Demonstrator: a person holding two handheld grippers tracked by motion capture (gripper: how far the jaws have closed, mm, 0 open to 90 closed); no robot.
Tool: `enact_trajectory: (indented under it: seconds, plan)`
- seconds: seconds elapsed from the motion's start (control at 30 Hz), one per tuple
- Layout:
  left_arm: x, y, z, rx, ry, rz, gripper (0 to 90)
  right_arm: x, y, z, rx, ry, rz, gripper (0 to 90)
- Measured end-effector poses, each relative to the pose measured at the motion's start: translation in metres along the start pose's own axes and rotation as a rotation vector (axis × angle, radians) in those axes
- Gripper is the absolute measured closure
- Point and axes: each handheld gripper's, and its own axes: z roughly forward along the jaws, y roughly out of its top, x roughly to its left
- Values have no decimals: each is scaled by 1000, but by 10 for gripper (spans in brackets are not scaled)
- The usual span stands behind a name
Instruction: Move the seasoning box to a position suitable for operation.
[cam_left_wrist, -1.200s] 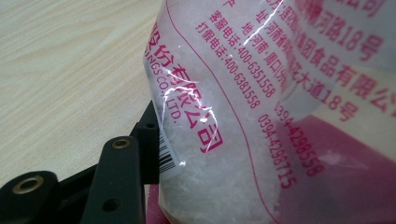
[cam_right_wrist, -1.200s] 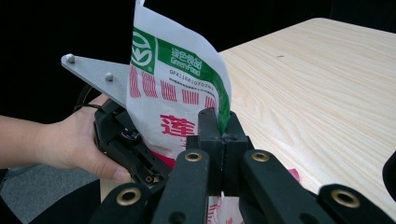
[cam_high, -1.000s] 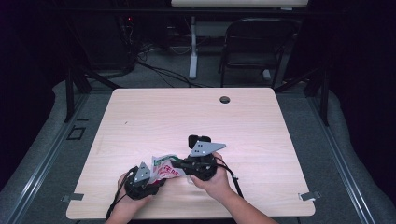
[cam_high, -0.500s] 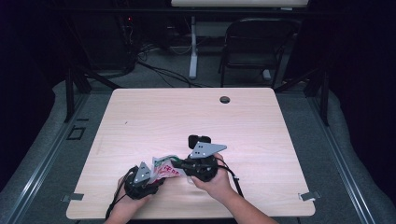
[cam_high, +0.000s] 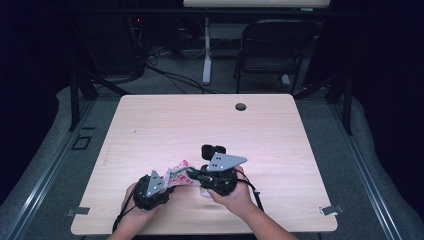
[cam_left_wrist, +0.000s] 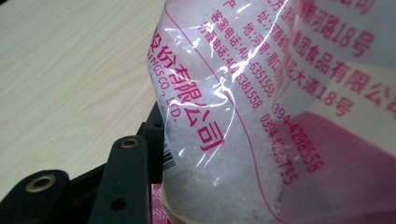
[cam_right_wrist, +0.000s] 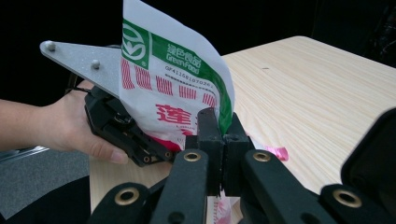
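Near the front edge of the light wooden tabletop (cam_high: 150, 125), a person holds a gripper in each hand, with a small plastic bag (cam_high: 178, 173) stretched between them. The right gripper (cam_right_wrist: 223, 140) has its fingers pressed fully together on one edge of the bag (cam_right_wrist: 173, 88), whose white face carries a green band and red print. In that same view the left hand (cam_right_wrist: 79, 126) grips the left gripper (cam_right_wrist: 154, 151) behind the bag, its grey plate (cam_right_wrist: 79, 58) sticking up beside the bag. From the left gripper view the clear bag (cam_left_wrist: 261, 107), printed in pink and filled with white crystals, sits right against the one visible finger (cam_left_wrist: 123, 182); whether those fingers are closed on it cannot be told. From above, the left gripper (cam_high: 172, 184) and right gripper (cam_high: 192, 176) sit close together, the bag just above the tabletop. A dark chair (cam_high: 272, 45) stands beyond the far edge.
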Motion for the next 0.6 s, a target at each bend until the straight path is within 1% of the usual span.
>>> enact_trajectory:
  seconds: [0.03,0.07,0.17,0.23,0.27,0.37,0.4,0.43,0.53,0.6]
  plan:
    - [1,2,0,12,7,18,567,0,-1,-1,0,-8,1,892]
    - [1,4,0,11,21,33,569,0,-2,-3,3,-15,2,889]
    - [1,8,0,13,46,60,573,0,-4,-7,0,-37,6,882]
    - [1,11,1,-4,75,68,576,0,-4,-9,-3,-49,7,878]
    - [1,14,0,5,78,84,578,0,-5,-11,-4,-57,5,874]
    - [1,17,-1,-7,99,99,582,0,-5,-16,-13,-66,10,867]
    - [1,19,-1,-2,112,118,583,0,-6,-17,-17,-68,17,866]
    - [1,20,-1,-1,122,128,585,0,-6,-19,-17,-73,14,864]
    - [2,23,-2,-2,141,141,588,-1,-7,-21,-17,-80,17,855]
    - [2,24,-1,-7,155,142,589,-1,-8,-23,-19,-84,25,848]
